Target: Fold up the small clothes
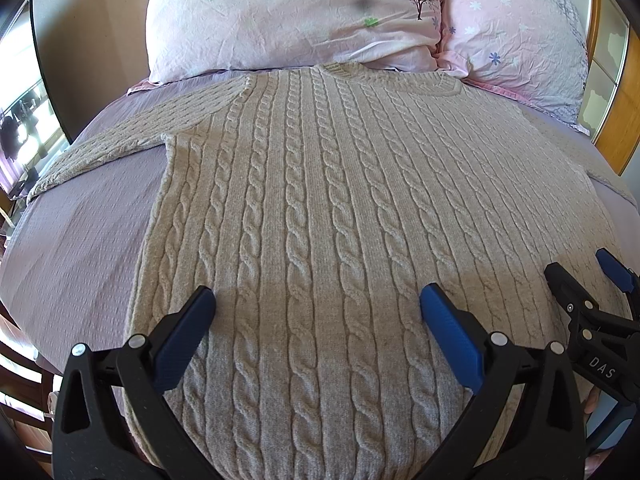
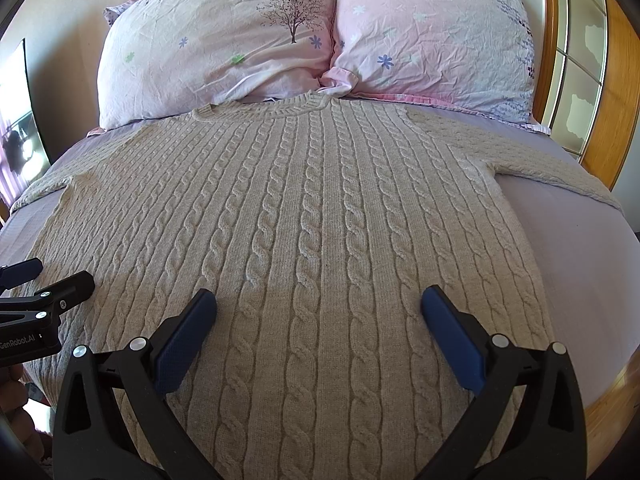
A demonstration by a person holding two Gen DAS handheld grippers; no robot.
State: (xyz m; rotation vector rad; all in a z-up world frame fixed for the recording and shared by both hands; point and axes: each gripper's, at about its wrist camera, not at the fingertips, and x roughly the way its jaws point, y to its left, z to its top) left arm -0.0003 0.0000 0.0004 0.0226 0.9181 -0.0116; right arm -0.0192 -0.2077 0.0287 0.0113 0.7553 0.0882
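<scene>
A beige cable-knit sweater [image 1: 320,184] lies flat, front up, on a lilac bed, collar toward the pillows and both sleeves spread out to the sides; it also shows in the right wrist view [image 2: 304,208]. My left gripper [image 1: 318,300] is open and empty, hovering over the sweater's lower left part. My right gripper [image 2: 319,302] is open and empty over the lower right part. The right gripper shows at the right edge of the left wrist view [image 1: 580,276]; the left gripper shows at the left edge of the right wrist view [image 2: 48,276].
Two pink flowered pillows [image 2: 224,48] [image 2: 436,36] lie at the bed's head, just past the collar. The lilac bedsheet [image 1: 80,236] shows either side of the sweater. A wooden bed frame [image 2: 608,128] runs along the right. A wall and mirror [image 1: 24,92] stand at left.
</scene>
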